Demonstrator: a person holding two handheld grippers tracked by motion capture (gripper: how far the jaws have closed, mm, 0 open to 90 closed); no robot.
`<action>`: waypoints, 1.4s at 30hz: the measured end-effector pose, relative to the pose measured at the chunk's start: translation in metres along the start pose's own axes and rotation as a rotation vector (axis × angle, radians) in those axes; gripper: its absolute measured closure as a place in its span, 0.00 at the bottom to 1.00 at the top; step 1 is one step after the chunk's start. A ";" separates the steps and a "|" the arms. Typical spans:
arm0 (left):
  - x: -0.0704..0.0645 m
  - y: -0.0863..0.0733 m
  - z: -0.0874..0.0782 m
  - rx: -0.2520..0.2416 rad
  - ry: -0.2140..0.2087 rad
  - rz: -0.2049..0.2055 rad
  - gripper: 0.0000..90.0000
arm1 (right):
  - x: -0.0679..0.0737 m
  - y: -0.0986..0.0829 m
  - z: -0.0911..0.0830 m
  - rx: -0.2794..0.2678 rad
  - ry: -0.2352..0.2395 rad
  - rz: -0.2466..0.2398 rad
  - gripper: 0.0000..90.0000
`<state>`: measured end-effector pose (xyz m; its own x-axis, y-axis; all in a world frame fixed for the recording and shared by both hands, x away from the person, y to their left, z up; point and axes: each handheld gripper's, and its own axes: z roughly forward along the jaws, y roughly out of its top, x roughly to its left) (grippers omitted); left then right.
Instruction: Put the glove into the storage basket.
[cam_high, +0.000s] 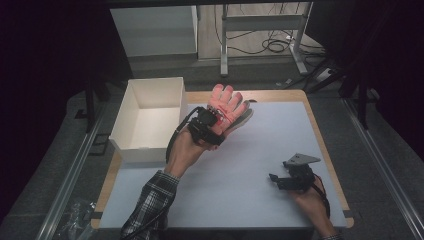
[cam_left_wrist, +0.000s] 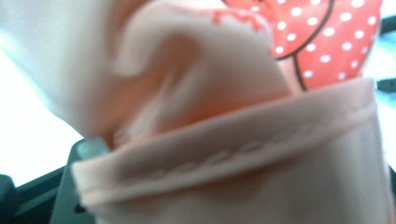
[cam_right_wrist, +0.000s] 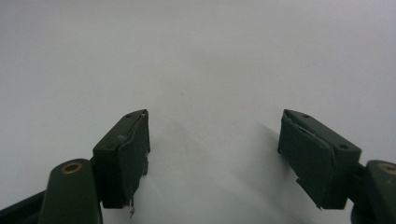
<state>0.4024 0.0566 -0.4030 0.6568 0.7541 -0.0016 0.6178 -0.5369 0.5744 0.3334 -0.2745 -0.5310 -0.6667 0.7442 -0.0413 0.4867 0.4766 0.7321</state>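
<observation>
A pink glove (cam_high: 224, 102) with a red white-dotted print lies spread near the far middle of the white table sheet (cam_high: 240, 165). A grey piece (cam_high: 245, 114) pokes out at its right side. My left gripper (cam_high: 214, 121) is at the glove's cuff and shut on it. In the left gripper view the pink hemmed cuff (cam_left_wrist: 233, 149) is bunched right against the camera and hides the jaws, with the dotted print (cam_left_wrist: 327, 37) at the top right. My right gripper (cam_high: 276, 179) rests low at the near right, open and holding nothing (cam_right_wrist: 215, 135), above bare sheet.
An open white box (cam_high: 150, 117) stands at the table's far left, just left of my left hand. The table's wooden edge (cam_high: 325, 145) runs along the right. Beyond the table there are desk legs and cables (cam_high: 270, 45) on the floor.
</observation>
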 end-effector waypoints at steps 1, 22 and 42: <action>0.002 0.002 -0.002 0.001 0.005 -0.001 0.40 | 0.000 0.000 0.000 0.000 0.000 0.000 0.28; 0.067 0.006 -0.041 -0.036 0.153 -0.179 0.40 | 0.000 0.000 0.000 0.000 -0.001 0.000 0.28; 0.129 -0.036 -0.063 -0.033 0.281 -0.360 0.38 | 0.000 0.000 0.000 -0.002 -0.002 -0.003 0.28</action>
<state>0.4373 0.1970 -0.3722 0.2573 0.9662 0.0134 0.7684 -0.2130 0.6035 0.3335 -0.2745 -0.5311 -0.6669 0.7438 -0.0447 0.4840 0.4780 0.7330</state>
